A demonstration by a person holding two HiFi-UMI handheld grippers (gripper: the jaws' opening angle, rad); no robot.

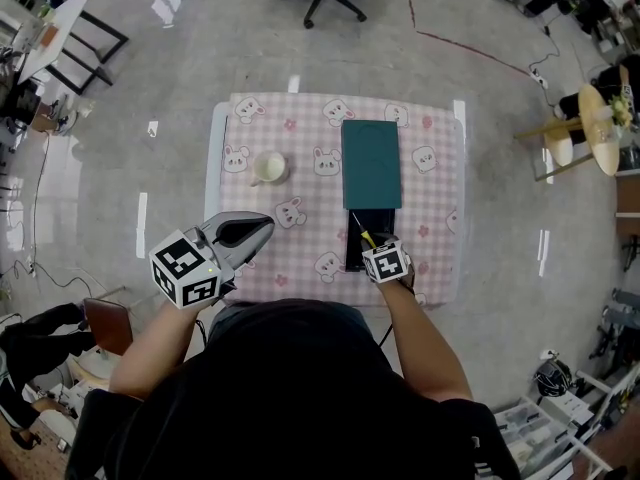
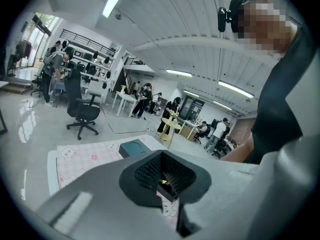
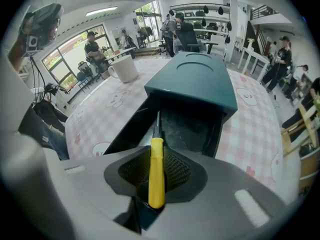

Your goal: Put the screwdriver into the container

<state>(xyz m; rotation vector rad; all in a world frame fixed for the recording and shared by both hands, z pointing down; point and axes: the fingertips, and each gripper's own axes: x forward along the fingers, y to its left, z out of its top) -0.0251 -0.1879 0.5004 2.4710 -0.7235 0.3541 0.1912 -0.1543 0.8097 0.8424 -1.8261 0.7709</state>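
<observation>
Two jaws of the right gripper [image 3: 156, 173] pinch the yellow handle of the screwdriver [image 3: 156, 156]. Its dark shaft reaches over the near end of the open black container [image 3: 200, 129]. A teal lid [image 3: 200, 79] sits at the container's far end. Left of the container, the left gripper [image 2: 165, 178] hangs closed on nothing, and a white mug [image 1: 268, 168] stands beyond it.

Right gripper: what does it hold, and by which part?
The right gripper holds the screwdriver by its yellow handle; the metal tip points into the open container.
</observation>
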